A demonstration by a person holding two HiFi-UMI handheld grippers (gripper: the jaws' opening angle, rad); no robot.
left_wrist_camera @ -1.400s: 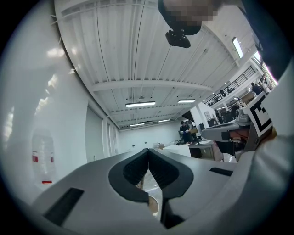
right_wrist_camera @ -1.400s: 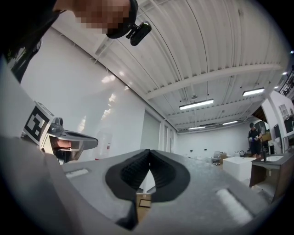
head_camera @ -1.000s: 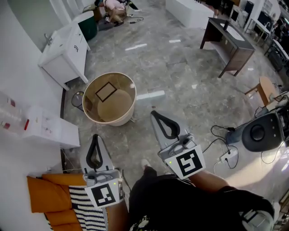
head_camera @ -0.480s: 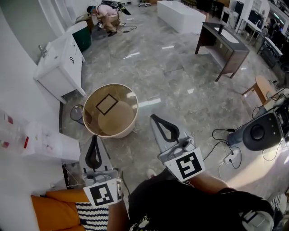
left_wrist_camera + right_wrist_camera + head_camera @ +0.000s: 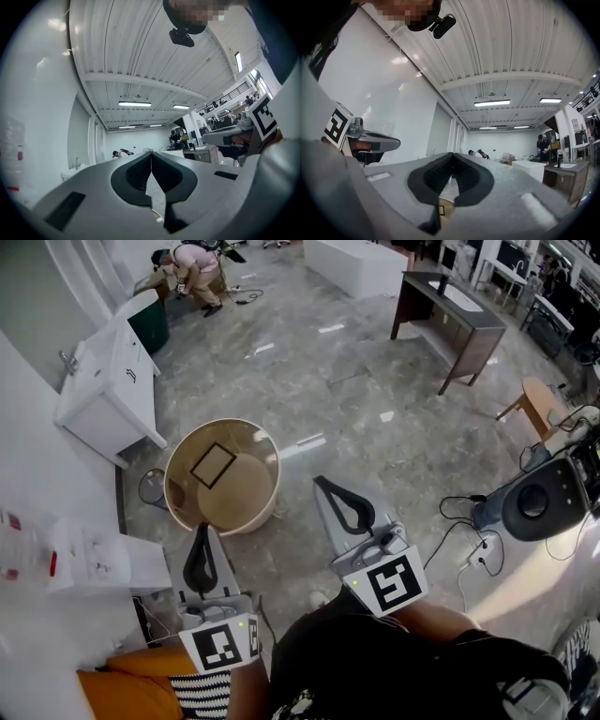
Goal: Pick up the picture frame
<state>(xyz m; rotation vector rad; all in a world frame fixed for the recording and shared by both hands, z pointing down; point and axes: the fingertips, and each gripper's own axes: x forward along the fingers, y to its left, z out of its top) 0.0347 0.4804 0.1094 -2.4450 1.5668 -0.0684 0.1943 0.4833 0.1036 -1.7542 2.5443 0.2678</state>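
A small dark-rimmed picture frame lies on the round tan table in the head view, ahead of both grippers. My left gripper is shut and empty, just short of the table's near edge. My right gripper is shut and empty too, to the right of the table. In the right gripper view a sliver of the tan table with the frame's corner shows below the closed jaws. The left gripper view shows only closed jaws against the room.
A white cabinet stands left of the table, and a white shelf with bottles is at the near left. An orange and striped cushion lies beside me. A dark desk, a wooden stool, a round grey device with cables and a crouching person are farther off.
Both grippers have moved forward toward the round table, which now sits lower and closer in the head view. The jaws stayed shut.
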